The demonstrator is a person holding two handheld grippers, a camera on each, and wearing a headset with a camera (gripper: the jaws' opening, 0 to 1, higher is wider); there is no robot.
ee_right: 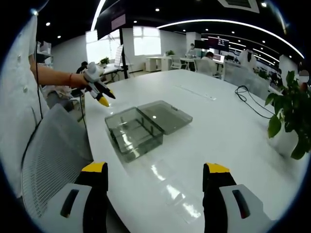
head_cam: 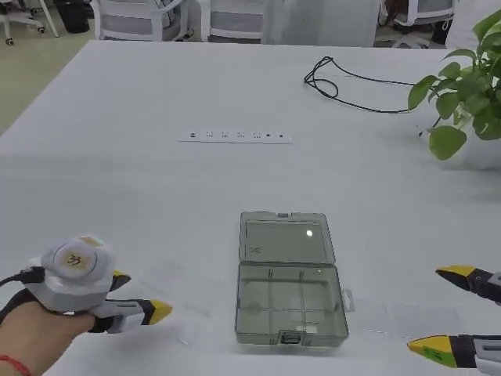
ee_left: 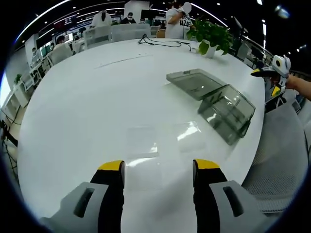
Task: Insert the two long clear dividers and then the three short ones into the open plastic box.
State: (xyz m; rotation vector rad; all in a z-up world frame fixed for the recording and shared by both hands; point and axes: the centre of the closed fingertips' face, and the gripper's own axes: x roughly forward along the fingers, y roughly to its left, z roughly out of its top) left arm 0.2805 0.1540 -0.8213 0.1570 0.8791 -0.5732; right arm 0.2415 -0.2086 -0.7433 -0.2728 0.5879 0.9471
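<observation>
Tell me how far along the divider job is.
Done: the box sits open, lid flat. In hand: nothing; the left gripper and right gripper are both open and empty. Left: clear dividers lie on the table beside the box; any already inside are unclear.

- One open grey-clear plastic box with a hinged lid [head_cam: 290, 301], lower centre.
- Two yellow-tipped grippers: left gripper [head_cam: 141, 295], right gripper [head_cam: 435, 309].
- Clear flat plastic dividers [ee_left: 143, 145]: several, exact number not sure.
- One long white power strip [head_cam: 235, 136].
- One black looped cable [head_cam: 344, 84].
- One green leafy plant [head_cam: 462, 86], upper right.

white table [head_cam: 235, 86] | potted plant [head_cam: 467, 92] | power strip [head_cam: 235, 136] | office chairs [head_cam: 141, 19]
</observation>
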